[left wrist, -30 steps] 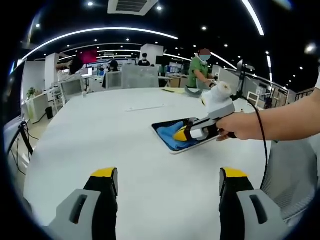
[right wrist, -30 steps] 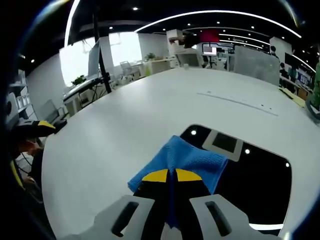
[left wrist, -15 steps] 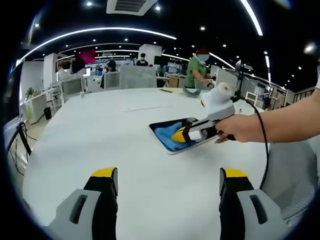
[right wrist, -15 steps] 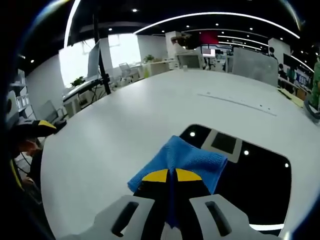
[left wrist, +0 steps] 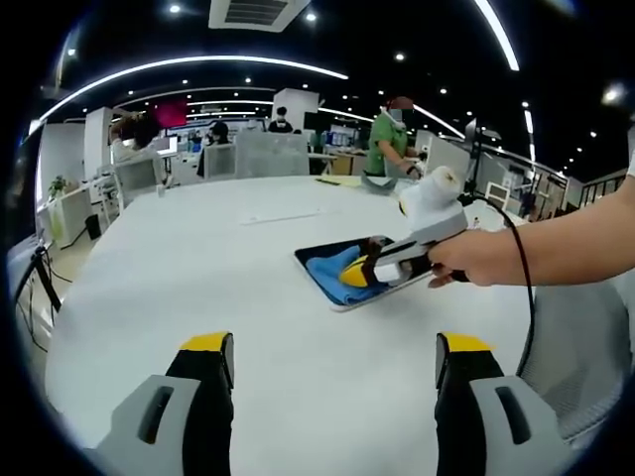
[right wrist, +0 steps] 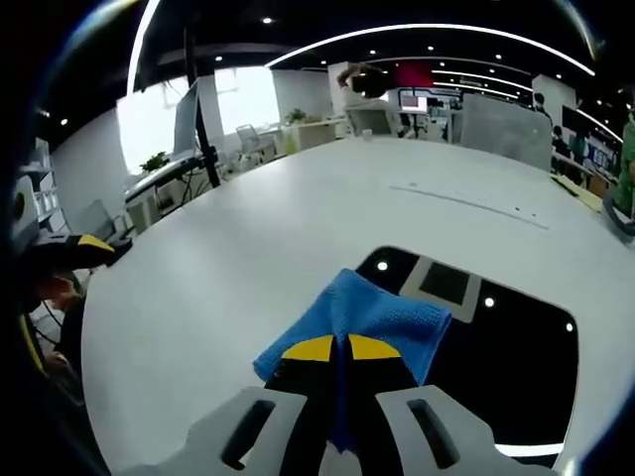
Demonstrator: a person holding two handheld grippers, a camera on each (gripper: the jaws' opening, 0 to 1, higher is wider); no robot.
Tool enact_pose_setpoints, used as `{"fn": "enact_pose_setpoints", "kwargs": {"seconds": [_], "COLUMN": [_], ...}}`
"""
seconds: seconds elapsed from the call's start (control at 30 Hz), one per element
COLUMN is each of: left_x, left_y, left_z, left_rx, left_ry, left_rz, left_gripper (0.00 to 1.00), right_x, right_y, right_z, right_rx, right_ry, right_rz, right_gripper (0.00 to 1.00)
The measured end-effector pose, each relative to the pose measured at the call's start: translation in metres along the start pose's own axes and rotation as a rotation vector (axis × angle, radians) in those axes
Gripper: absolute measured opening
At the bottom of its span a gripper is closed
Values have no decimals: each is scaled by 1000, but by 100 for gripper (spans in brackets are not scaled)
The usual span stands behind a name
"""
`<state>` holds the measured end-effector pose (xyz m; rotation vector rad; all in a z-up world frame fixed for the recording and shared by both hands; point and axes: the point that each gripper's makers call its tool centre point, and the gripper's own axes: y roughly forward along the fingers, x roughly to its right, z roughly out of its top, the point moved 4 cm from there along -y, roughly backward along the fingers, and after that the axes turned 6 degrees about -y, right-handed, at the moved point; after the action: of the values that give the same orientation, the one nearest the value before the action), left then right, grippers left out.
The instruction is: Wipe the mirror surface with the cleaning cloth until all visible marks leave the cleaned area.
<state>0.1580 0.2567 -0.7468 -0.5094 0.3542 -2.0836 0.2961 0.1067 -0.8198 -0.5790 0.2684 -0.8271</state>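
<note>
A flat rectangular mirror (right wrist: 496, 357) lies on the white table (right wrist: 248, 248) and reflects the dark ceiling and its lights. A blue cleaning cloth (right wrist: 372, 317) rests on the mirror's near-left corner. My right gripper (right wrist: 338, 349) is shut on the cloth and presses it to the glass. In the left gripper view the mirror (left wrist: 327, 261) and the cloth (left wrist: 329, 271) lie mid-table, with the right gripper (left wrist: 359, 268) on them, held by a hand (left wrist: 476, 260). My left gripper (left wrist: 332, 359) hovers open above the near table, well short of the mirror.
The white table (left wrist: 179, 258) stretches wide around the mirror. Chairs (left wrist: 263, 154) and desks stand at its far side, where a person in green (left wrist: 390, 137) is. A grey chair (left wrist: 585, 337) stands at the right. A dark tripod pole (right wrist: 201, 109) rises beyond the table's left edge.
In the left gripper view, the right gripper and the cloth have slid a little to the left along the mirror. The right gripper view is nearly unchanged.
</note>
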Motion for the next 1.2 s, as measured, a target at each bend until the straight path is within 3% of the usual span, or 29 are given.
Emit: {"fn": "enact_pose_setpoints", "kwargs": {"seconds": [1.2], "left_x": [10], "left_y": [2], "left_z": [2], "left_rx": [-10], "left_ry": [24], "left_rz": [-21], "left_gripper": [84], "right_x": [15], "right_y": [-21], "right_z": [-15], "right_rx": [8], "right_ry": [54], "right_rz": [-37], "right_gripper": [0]}}
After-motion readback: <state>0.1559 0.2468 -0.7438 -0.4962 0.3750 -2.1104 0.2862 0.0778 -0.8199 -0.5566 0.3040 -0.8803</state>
